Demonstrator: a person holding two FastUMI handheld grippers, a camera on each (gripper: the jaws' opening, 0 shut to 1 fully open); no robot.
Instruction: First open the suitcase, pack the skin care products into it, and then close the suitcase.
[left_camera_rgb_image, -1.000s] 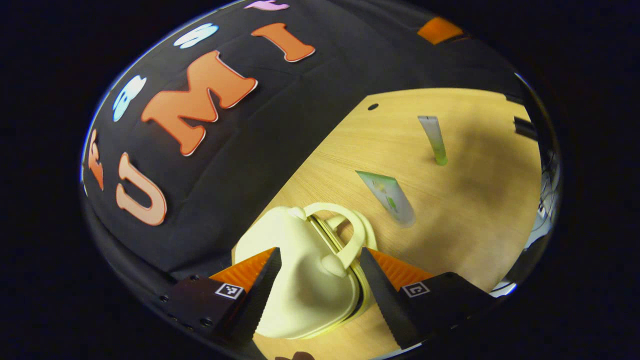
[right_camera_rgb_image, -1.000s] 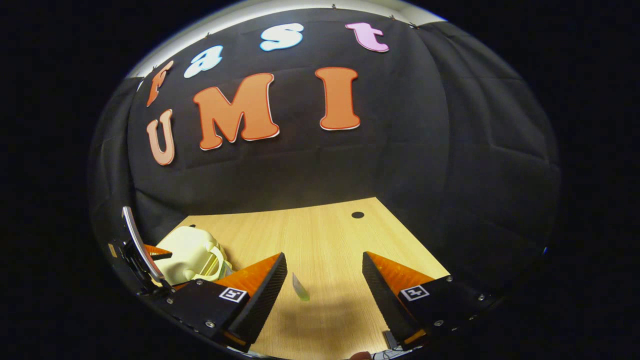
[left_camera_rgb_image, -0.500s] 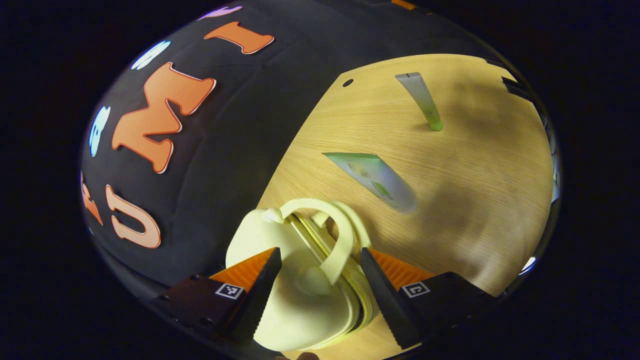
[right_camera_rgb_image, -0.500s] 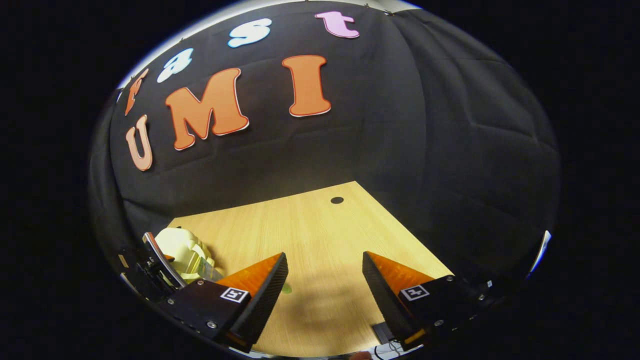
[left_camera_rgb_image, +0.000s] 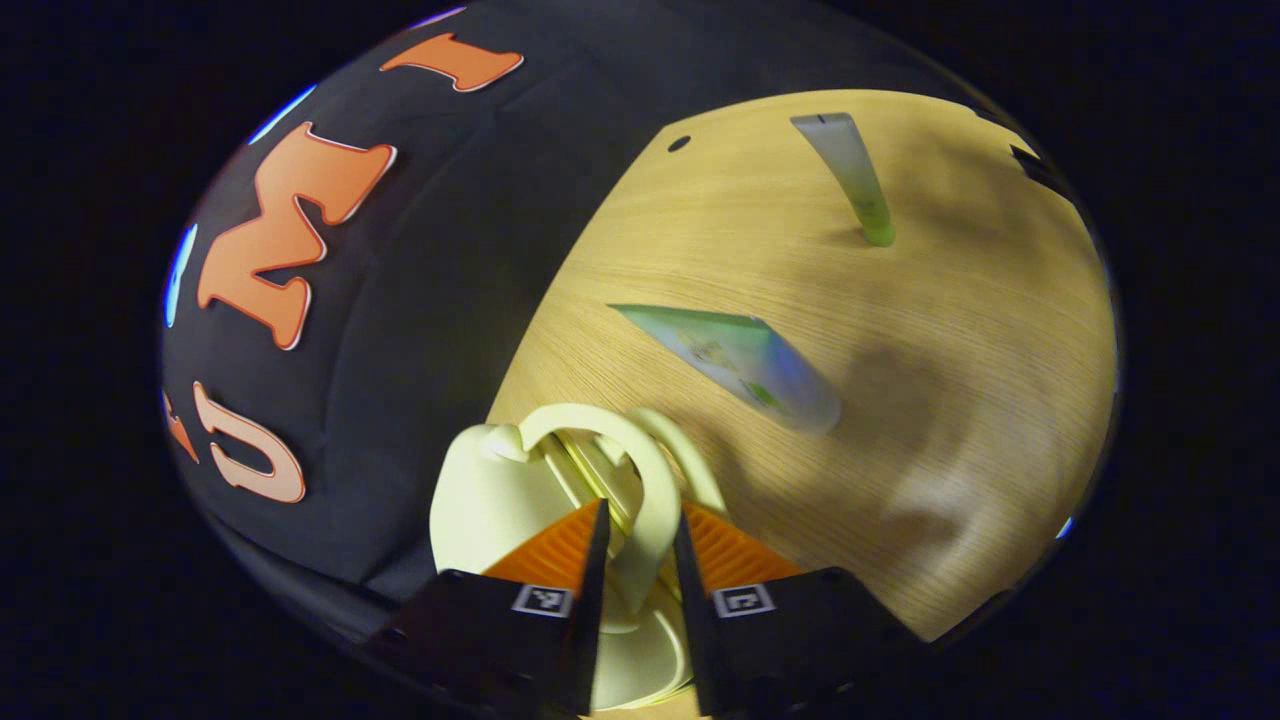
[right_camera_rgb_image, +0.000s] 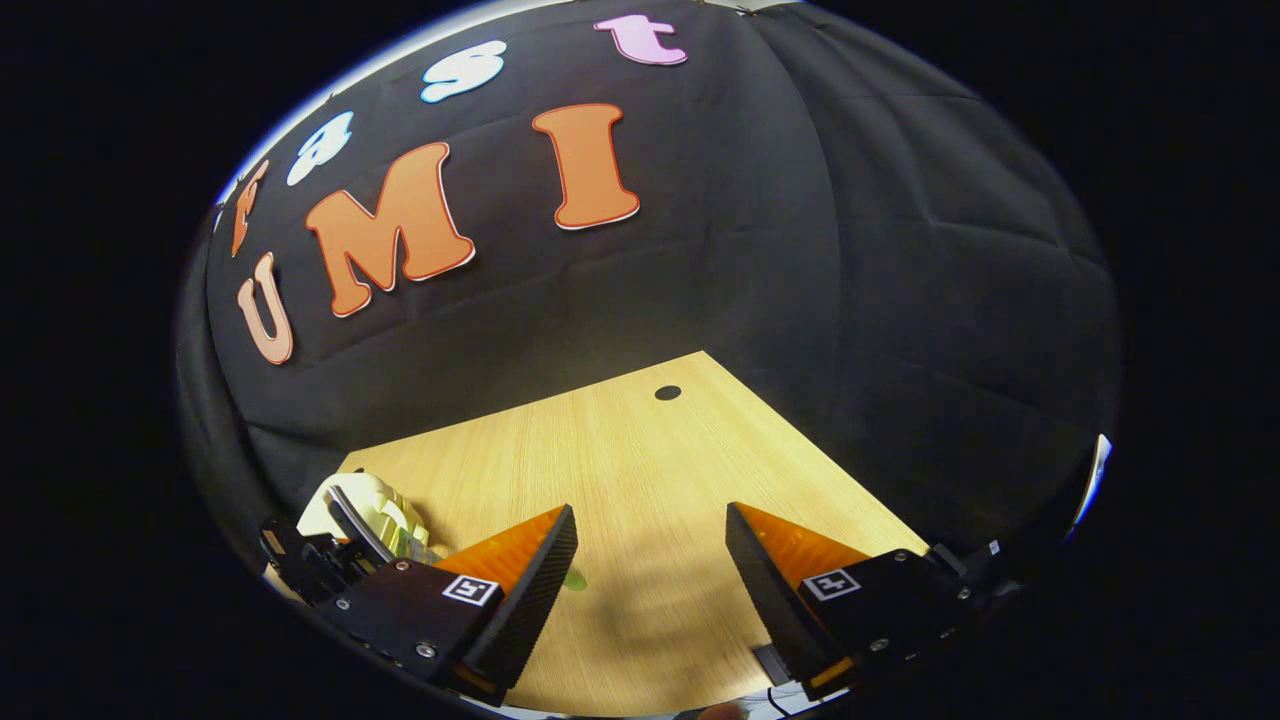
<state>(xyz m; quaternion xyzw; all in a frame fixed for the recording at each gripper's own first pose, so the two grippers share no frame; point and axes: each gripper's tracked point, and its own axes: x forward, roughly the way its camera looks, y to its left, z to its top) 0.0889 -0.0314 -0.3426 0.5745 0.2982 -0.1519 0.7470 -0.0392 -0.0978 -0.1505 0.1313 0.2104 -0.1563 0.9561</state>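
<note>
Left gripper (left_camera_rgb_image: 638, 535) has closed onto suitcase handle (left_camera_rgb_image: 650, 490).

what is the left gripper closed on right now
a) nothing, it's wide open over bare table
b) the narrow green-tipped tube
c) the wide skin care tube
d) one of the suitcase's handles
d: in the left gripper view the left gripper has its two fingers pressed on either side of a looped handle of the pale yellow suitcase, while both tubes lie apart on the table.
</note>
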